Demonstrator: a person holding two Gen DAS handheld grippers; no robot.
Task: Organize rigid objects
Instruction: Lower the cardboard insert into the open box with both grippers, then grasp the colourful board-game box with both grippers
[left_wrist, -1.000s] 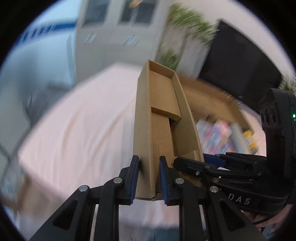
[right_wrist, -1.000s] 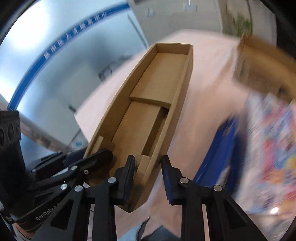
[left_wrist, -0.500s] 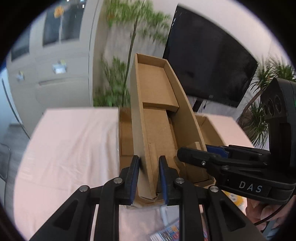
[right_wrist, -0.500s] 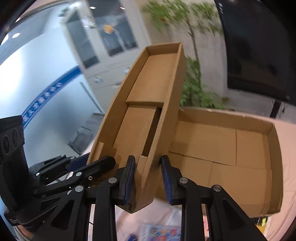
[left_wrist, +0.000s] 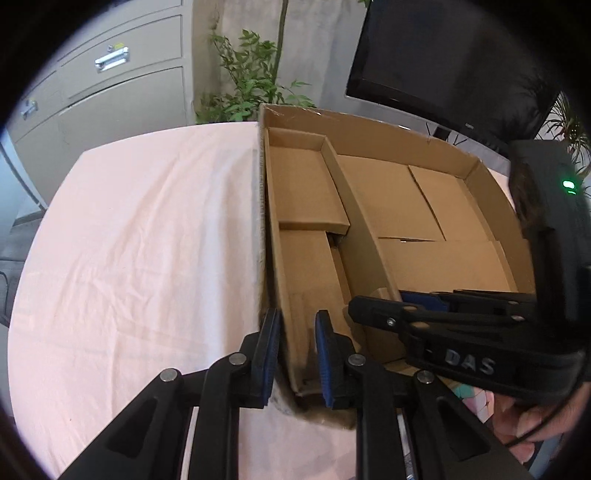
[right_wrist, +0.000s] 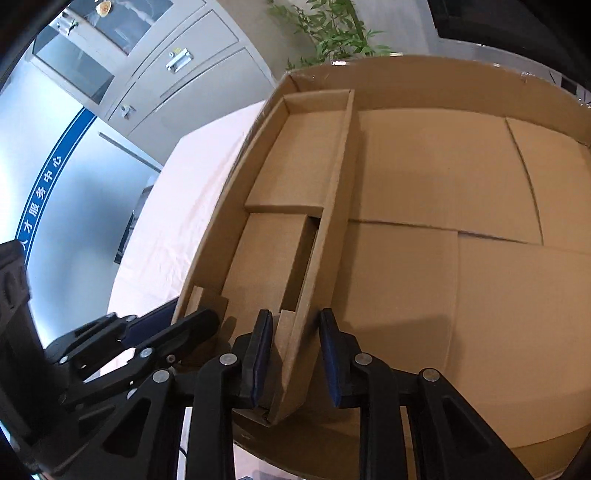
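The narrow cardboard tray (left_wrist: 306, 206) sits inside the big cardboard box (left_wrist: 443, 229), along its left wall. The left tongs (left_wrist: 293, 354) stand narrow around the tray's left wall, the right tongs (right_wrist: 295, 354) around its right wall, gaps visible. Best release both gently and lift straight out. Matte, stiff, straight-edged cardboard; wrinkled pink cloth covers the worktop (left_wrist: 140, 240).

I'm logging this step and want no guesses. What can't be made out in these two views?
- Left wrist view: near end of the narrow cardboard tray is hidden behind the left hand-held gripper.
- Left wrist view: colourful items at the lower right are cut off by the right hand-held gripper.
- Right wrist view: the large cardboard box runs past the right frame edge.
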